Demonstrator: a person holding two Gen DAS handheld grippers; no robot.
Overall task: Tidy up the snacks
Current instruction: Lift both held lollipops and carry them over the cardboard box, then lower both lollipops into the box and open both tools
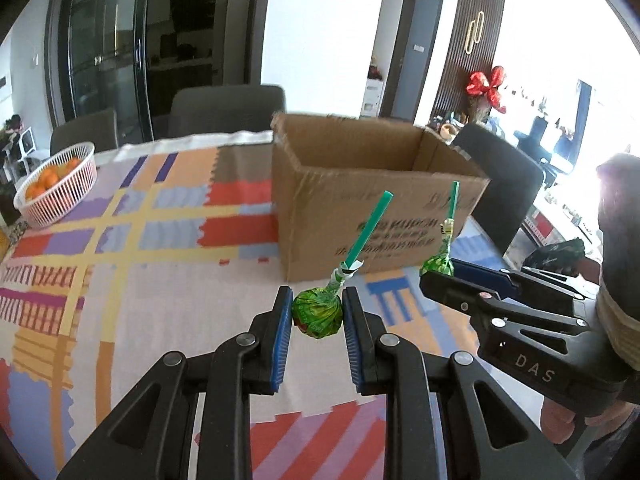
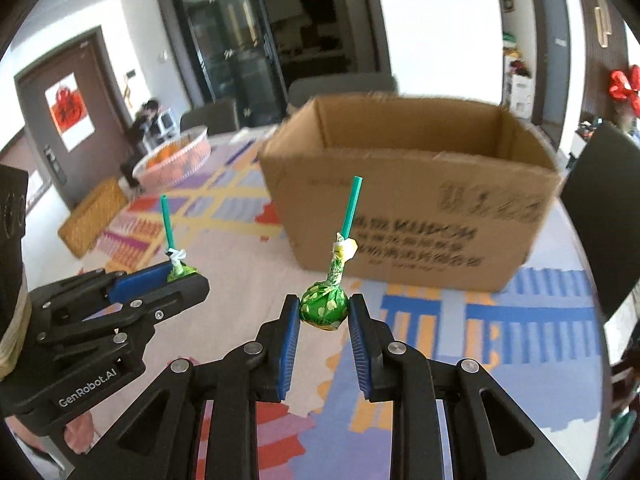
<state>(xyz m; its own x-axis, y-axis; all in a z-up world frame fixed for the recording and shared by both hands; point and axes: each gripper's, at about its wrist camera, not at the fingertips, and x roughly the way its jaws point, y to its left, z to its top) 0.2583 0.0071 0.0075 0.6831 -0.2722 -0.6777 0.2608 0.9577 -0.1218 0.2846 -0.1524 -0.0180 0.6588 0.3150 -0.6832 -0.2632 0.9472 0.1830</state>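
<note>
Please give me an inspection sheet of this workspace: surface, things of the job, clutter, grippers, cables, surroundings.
Surface: table under a colourful patterned cloth.
Job's things: two green lollipops, left lollipop and right lollipop, sticks up; open cardboard box behind them, its inside not visible.
Clutter: white basket of oranges at the far left; woven box near it.
Grippers: left gripper shut on left lollipop; right gripper shut on right lollipop; both above the cloth.
Cables: nothing seen.
Surroundings: grey chairs, dark glass cabinet, red bow.

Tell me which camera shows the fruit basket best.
The left wrist view: the white basket is sharp, with oranges visible inside. In the right wrist view the basket is farther off and blurred.
</note>
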